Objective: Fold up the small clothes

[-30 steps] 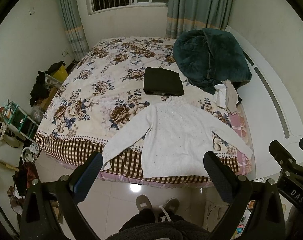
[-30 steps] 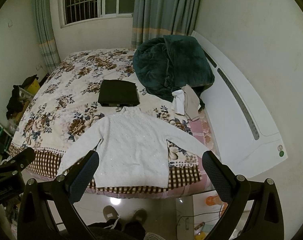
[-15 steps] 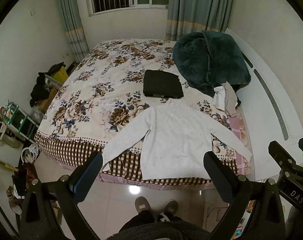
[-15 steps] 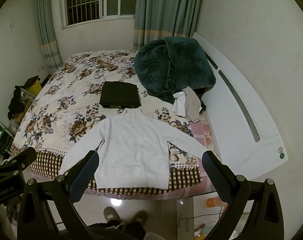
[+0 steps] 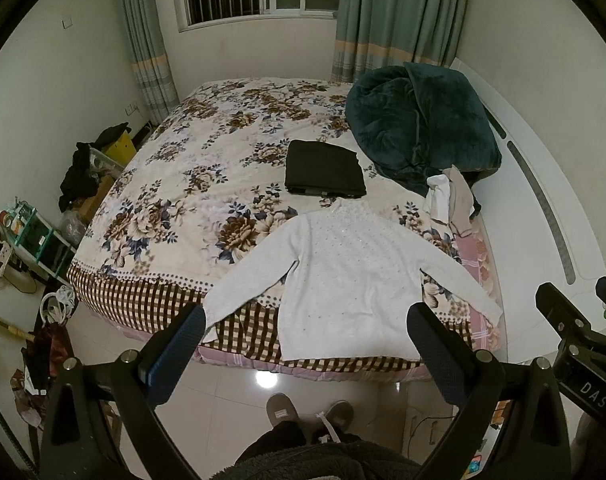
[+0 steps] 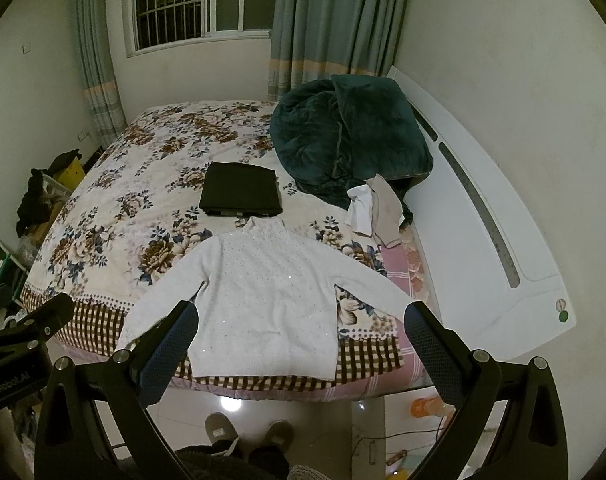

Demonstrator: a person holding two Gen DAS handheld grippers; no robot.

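A white long-sleeved sweater [image 5: 351,280] lies spread flat, sleeves out, at the near edge of the bed; it also shows in the right wrist view [image 6: 267,296]. A folded black garment [image 5: 323,169] lies just beyond its collar, also seen in the right wrist view [image 6: 241,190]. My left gripper [image 5: 307,344] is open and empty, held high above the floor in front of the bed. My right gripper [image 6: 301,340] is open and empty at a similar height.
The bed has a floral quilt [image 5: 207,168]. A dark green blanket heap [image 5: 419,124] and small white and beige clothes [image 5: 449,198] lie at the right. A white headboard [image 6: 483,248] runs along the right. Clutter and shelves [image 5: 27,236] stand on the floor at left.
Both grippers have shifted slightly, so the bed and sweater sit a little lower and farther in view. Nothing was grasped and the clothes have not moved.
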